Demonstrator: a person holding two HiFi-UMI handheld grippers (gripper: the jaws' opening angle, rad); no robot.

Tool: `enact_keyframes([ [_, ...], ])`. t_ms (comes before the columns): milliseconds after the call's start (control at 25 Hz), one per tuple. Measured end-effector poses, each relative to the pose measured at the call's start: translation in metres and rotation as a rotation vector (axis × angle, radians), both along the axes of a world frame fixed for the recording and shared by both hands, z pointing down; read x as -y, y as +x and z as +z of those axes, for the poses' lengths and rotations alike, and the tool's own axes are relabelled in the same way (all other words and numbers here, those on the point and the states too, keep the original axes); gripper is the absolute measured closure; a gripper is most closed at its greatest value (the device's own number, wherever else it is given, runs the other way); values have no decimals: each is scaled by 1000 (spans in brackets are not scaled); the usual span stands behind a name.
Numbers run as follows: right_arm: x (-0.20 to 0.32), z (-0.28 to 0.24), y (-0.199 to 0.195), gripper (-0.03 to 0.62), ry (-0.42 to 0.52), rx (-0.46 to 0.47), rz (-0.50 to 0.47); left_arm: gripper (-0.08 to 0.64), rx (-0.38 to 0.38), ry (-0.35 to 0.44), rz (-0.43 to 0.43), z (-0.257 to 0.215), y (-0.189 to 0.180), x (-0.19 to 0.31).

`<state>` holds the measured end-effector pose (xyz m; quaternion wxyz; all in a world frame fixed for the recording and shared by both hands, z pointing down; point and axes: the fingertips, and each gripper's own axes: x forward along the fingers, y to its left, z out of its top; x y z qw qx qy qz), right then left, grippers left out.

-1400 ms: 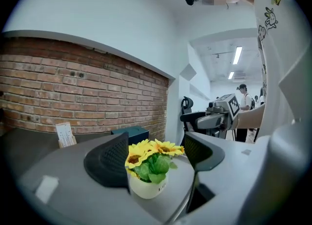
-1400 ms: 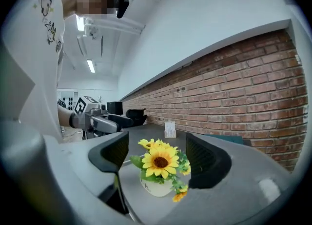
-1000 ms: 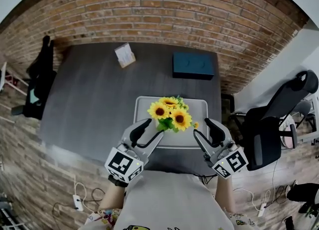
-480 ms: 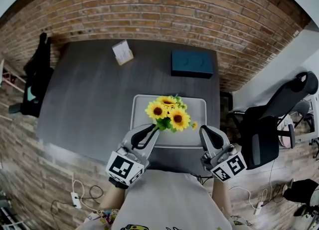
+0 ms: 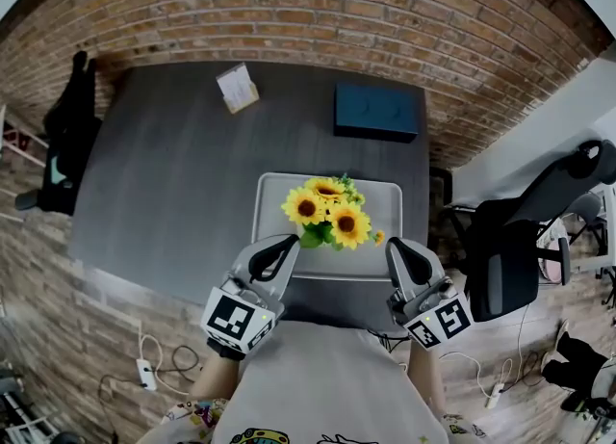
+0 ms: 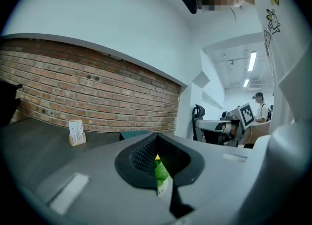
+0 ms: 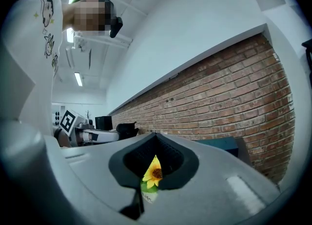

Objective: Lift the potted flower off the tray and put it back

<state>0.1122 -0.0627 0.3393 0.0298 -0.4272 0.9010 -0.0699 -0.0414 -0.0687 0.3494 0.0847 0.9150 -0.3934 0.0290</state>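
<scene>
The potted flower (image 5: 327,213) is sitting upright roughly mid-tray, w/ the tray (image 5: 272,190) lying at the near edge of the table (image 5: 173,172). The left gripper (image 5: 287,243) and right gripper (image 5: 395,246) are hanging just short of the tray's near rim, one each side of the plant, neither touching it. Both sets of jaws have just been closing and are now standing fully together w/ nothing between them. The plant is only showing beyond them thru the notch.

For the lift, I'd say the jaws are needing to open first, then go in low, at pot level, from both sides at once. Not at stems or blooms, which prob. would be bending and slipping. Squeezing evenly and rising straight should be keeping it from tipping. Then the same path back down, centred on the tray.

Materials etc.:
- **Plant:** petals are looking stiff, yellow, w/ dark round centres and green leaves.
- **Pot:** the pot (image 7: 148,195), mostly hiding under them, is showing pale w/ some print.
- **Tray:** a pale, smooth, round-cornered rectangle w/ a raised lip.
- **Table:** dark and matt.
- **Grippers:** the pads (image 6: 141,156) are looking black and ribbed.
</scene>
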Motion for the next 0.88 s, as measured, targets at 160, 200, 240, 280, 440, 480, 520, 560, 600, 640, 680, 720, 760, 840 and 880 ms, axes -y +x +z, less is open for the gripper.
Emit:
enact_keyframes([
  [160,3,1,1,592,-4,-14,9,550,8,-3,5,2,1,2],
  [200,4,2,1,592,-6,-14,12,550,13,0,7,3,1,2],
  [240,4,2,1,592,-7,-13,14,550,17,1,9,3,2,2],
  [280,4,2,1,592,-9,-13,15,550,20,-1,10,4,2,1],
  [440,4,4,0,592,-12,-19,16,551,26,-11,12,6,2,0],
  [480,4,4,0,592,-14,-20,15,550,26,-11,13,7,2,0],
  [520,4,5,0,592,-16,-21,14,549,26,-10,14,7,2,0],
  [560,4,6,0,592,-17,-22,14,551,26,-11,14,8,2,-1],
  [600,4,6,-1,591,-17,-22,13,550,26,-11,14,8,2,-1],
  [640,4,6,-1,592,-17,-22,13,551,27,-12,13,8,2,-1],
  [680,3,6,-1,592,-17,-22,13,550,27,-13,13,8,2,-1],
  [720,3,5,-1,592,-16,-22,13,551,28,-13,12,8,2,-1],
  [760,3,5,-1,592,-14,-23,14,550,28,-13,10,8,2,-1],
  [840,3,4,0,591,-13,-26,15,549,27,-10,7,8,1,-1],
  [880,3,4,0,592,-13,-26,16,551,25,-8,5,8,1,-1],
])
